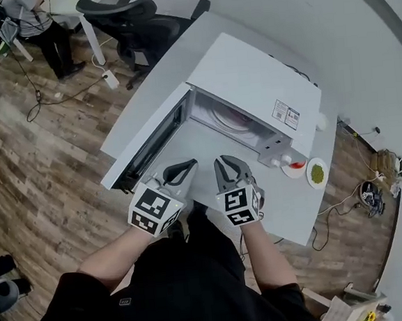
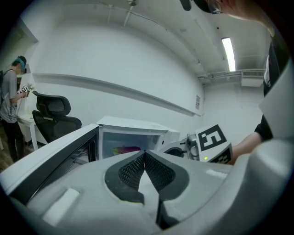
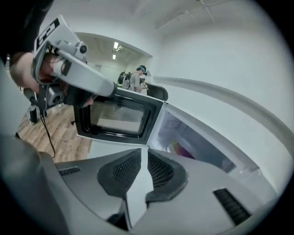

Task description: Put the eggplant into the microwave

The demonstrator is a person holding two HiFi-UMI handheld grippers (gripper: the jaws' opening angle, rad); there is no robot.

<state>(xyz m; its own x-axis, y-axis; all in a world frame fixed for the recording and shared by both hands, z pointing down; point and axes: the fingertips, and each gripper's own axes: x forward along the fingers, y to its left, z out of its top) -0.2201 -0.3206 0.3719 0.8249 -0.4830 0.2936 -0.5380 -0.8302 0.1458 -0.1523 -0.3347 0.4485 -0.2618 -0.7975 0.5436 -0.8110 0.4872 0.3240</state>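
The microwave (image 1: 253, 82) stands open at frame centre, with a purple shape inside, probably the eggplant (image 2: 124, 149). Low in the frame, the left gripper (image 2: 145, 153) and right gripper (image 3: 141, 153) have their jaws together, empty.

Left tool (image 1: 182, 169), right tool (image 1: 229, 168) side by side, forearms stretched forward. Both jaw pairs pressed together, gripping nothing.
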